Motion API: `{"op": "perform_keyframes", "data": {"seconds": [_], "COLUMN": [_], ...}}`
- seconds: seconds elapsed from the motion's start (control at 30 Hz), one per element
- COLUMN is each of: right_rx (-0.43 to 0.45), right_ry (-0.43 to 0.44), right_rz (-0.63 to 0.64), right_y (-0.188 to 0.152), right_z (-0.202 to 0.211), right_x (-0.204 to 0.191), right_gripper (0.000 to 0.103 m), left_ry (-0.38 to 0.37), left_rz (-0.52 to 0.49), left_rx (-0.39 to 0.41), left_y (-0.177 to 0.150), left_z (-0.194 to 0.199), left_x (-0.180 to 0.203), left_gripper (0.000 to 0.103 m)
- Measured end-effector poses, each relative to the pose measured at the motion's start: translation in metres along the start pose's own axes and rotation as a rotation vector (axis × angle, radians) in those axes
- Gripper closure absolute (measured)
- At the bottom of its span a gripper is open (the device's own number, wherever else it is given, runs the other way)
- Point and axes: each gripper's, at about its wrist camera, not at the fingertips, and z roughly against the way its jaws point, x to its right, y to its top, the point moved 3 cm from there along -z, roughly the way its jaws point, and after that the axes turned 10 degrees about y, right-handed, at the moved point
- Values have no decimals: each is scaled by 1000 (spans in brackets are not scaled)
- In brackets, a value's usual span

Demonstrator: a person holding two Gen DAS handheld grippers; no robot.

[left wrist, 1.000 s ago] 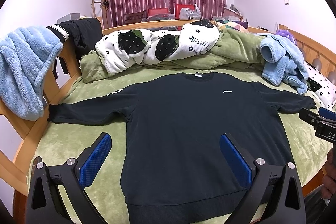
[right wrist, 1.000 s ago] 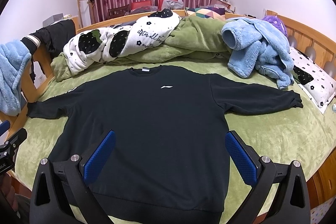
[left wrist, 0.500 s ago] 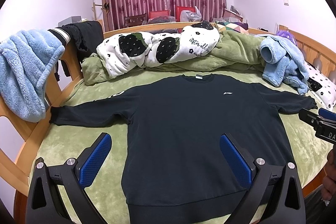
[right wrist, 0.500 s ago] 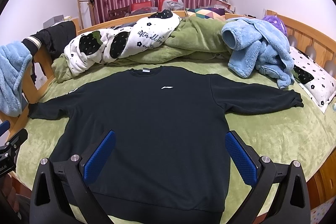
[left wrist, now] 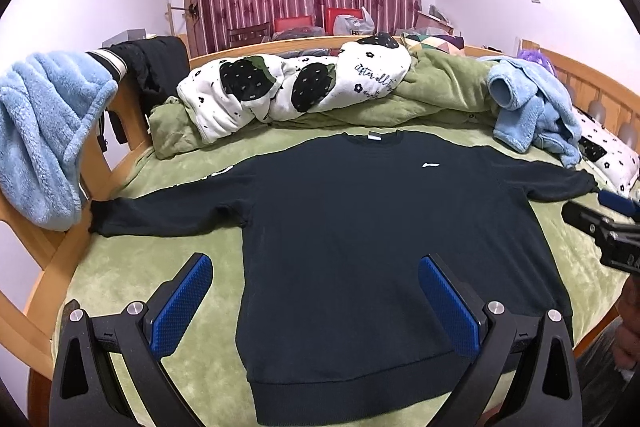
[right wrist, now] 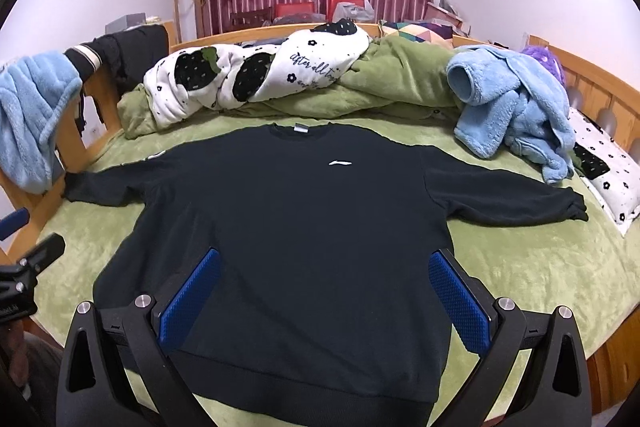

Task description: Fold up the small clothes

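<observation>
A black sweatshirt (left wrist: 360, 227) lies flat and face up on the green bed cover, both sleeves spread out, hem toward me. It also shows in the right wrist view (right wrist: 312, 227). My left gripper (left wrist: 316, 287) is open and empty, held above the hem's left part. My right gripper (right wrist: 326, 291) is open and empty above the hem's middle. The right gripper's tip shows at the left view's right edge (left wrist: 600, 223).
A white strawberry-print quilt (left wrist: 292, 87) and a green blanket (right wrist: 396, 75) are heaped behind the collar. Light blue fleece clothes (right wrist: 516, 107) lie at the back right. A blue fleece (left wrist: 44, 135) hangs on the wooden bed frame (left wrist: 44, 259) at left. A pillow (right wrist: 608, 175) lies at right.
Both grippers have drifted slightly, so the sweatshirt sits a little lower and closer in view. The sweatshirt itself has not moved and the jaws stay open.
</observation>
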Motion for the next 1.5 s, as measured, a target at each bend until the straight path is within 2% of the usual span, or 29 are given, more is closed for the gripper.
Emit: {"op": "perform_keyframes", "data": {"seconds": [0.27, 0.5, 0.63, 0.8, 0.97, 1.2, 1.5], "right_rx": [-5, -12, -30, -40, -56, -86, -133], "right_ry": [29, 52, 45, 5, 9, 10, -33], "right_rz": [-36, -92, -69, -9, -25, -22, 46], "right_y": [21, 43, 49, 52, 50, 45, 41], "right_z": [-21, -56, -79, -109, -137, -182, -222], "right_x": [-1, 8, 5, -5, -9, -25, -52], "right_gripper": [1, 1, 3, 8, 14, 14, 14], "left_ry": [28, 72, 104, 153, 196, 252, 286], "left_rz": [24, 67, 90, 145, 195, 228, 274], "left_rx": [-29, -69, -97, -129, -170, -230, -269], "left_y": [19, 29, 28, 22, 9, -14, -28], "left_z": [-29, -83, -119, -164, -216, -285, -357], "left_x": [-25, -70, -102, -144, -184, -231, -282], "left_gripper": [0, 0, 0, 0, 0, 1, 11]}}
